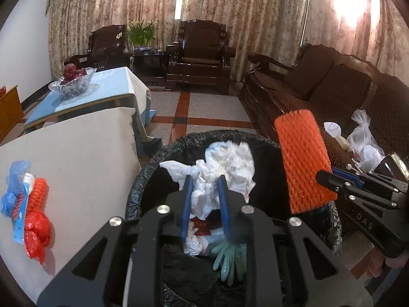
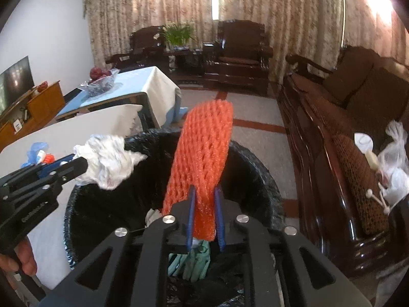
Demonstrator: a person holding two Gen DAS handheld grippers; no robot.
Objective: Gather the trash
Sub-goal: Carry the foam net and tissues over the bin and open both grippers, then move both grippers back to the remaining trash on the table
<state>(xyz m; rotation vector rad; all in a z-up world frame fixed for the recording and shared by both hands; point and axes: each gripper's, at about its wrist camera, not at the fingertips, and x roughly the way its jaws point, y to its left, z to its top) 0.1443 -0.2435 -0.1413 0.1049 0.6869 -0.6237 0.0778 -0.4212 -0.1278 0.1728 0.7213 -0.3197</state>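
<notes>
The big black trash bin [image 1: 329, 220] sits right under both grippers — that is what the next move hangs on. Whatever they let go of should fall straight down into it.

The left gripper [image 1: 205, 192] is squeezed shut on a white crumpled tissue [image 1: 225, 163], held over the middle of the bin. The right gripper [image 2: 205, 204] is squeezed shut on a long orange foam net [image 2: 202, 153]. The net stands up tall and leans a bit over the bin's right side, so it may tip out — I think it needs a nudge toward the middle first.

A green glove [image 1: 230, 258] already lies inside. More trash waits on the white table [image 1: 84, 148] and on the sofa [image 1: 332, 89].
</notes>
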